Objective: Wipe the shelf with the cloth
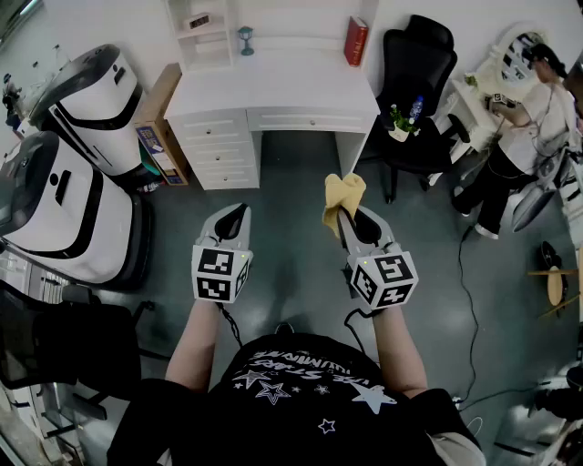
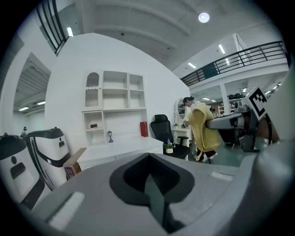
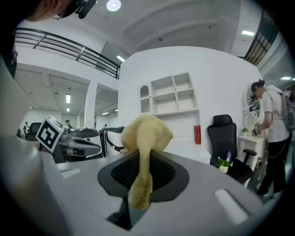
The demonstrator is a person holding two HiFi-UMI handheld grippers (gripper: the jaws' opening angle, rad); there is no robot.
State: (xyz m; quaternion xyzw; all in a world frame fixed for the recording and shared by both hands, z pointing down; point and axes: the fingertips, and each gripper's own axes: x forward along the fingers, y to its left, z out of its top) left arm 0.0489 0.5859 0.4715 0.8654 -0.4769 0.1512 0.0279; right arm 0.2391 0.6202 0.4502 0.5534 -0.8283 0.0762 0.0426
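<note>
My left tool (image 1: 234, 214) is closed on nothing, its 2 jaws pressed together, and it hangs in the air beside the other one. My right tool (image 1: 349, 218) is clamped on the yellow cloth (image 1: 344, 193). A thin twisted neck sits between the jaws, a bunched wad stands above them and a short tail drops below. The shelf (image 1: 205, 32) stands on the white worktop (image 1: 273, 91), well apart from both tools, so wiping has not begun.

The pinch worries me. With so little cloth in the jaws, I judge that dragging the wad along a board could tug it free. The wad is also balled up, so it may meet the surface as a lump rather than a flat face. A small clock (image 1: 199, 20) sits in a shelf compartment. A little lamp-like ornament (image 1: 246, 38) and a red book (image 1: 356, 41) stand on the worktop below. A wide sweep could knock any of the 3 over.
</note>
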